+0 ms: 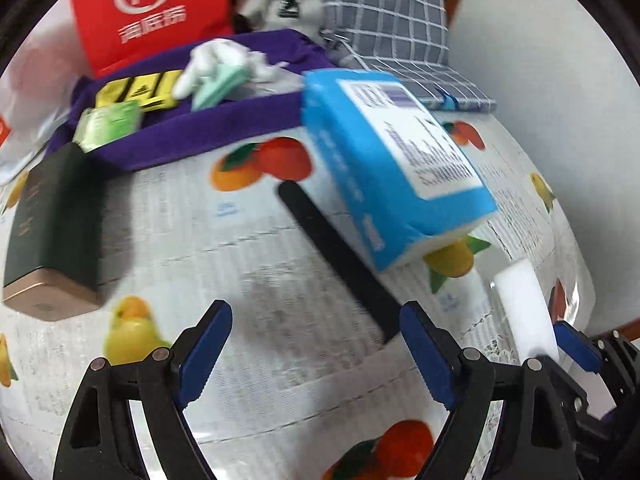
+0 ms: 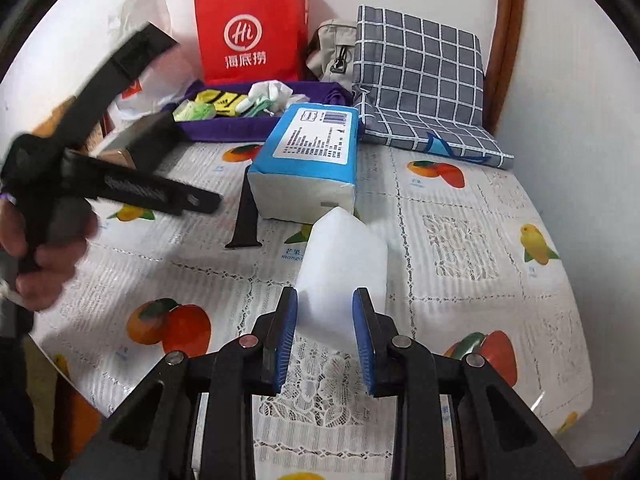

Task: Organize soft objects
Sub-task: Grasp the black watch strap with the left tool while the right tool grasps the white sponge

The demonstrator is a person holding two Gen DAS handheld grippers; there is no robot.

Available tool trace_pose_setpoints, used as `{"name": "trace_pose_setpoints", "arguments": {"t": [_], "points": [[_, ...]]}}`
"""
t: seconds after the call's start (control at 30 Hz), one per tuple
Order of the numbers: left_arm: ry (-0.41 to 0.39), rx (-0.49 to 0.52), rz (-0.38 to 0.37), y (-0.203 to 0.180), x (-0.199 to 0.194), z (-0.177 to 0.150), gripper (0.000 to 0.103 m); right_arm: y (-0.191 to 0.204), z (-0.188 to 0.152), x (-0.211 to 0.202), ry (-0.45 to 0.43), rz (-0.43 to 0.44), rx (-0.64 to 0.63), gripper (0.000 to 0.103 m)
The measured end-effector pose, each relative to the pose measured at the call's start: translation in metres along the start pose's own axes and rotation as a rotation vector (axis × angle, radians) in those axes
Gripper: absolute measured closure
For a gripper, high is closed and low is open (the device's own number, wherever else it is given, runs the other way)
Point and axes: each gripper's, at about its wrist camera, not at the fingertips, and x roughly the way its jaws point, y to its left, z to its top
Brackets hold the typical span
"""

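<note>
**Fruit-print bench, one sponge block gripped**

A fruit-patterned cloth (image 2: 460, 216) covers the bench against a pale wall. The right hand-held gripper (image 2: 325, 320) pinches a white foam block (image 2: 340, 264) between its blue pads, the block standing up at twelve o'clock from the jaws, lifted over the cloth. The left hand-held gripper (image 1: 316, 344) hangs spread wide with nothing between its pads; seen from the right, a hand (image 2: 44, 252) carries it at nine o'clock. Just beyond the foam block, at eleven o'clock, lies a blue tissue pack (image 2: 308, 160) with a black strap (image 2: 246, 216) beside it. Farther back sits a purple tray (image 2: 256, 124) holding small soft items, too blurred to name. Behind it stands a red paper bag (image 2: 252, 28); at one o'clock a grey checked cushion (image 2: 416, 76) leans on the wall. A dark green box (image 1: 52, 232) lies at ten o'clock of the left hand-held gripper.
</note>
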Motion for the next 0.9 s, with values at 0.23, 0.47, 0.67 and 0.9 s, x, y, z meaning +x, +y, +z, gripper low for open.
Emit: {"name": "trace_pose_setpoints", "arguments": {"t": [0.23,0.47,0.67,0.9], "points": [[0.017,0.002,0.121,-0.021,0.029,0.005,0.015,-0.003,-0.008,0.005,-0.013,0.057,0.023,0.084],[-0.007,-0.040,0.112,0.006,0.021,-0.004,0.014,-0.003,-0.009,0.008,-0.028,0.104,0.032,0.082],[-0.013,-0.060,0.067,0.022,0.017,0.005,0.018,-0.017,-0.008,0.002,-0.100,0.141,0.121,0.035],[-0.020,0.031,0.095,-0.017,0.034,0.007,0.015,-0.021,-0.008,0.022,-0.052,0.108,0.150,0.035]]}}
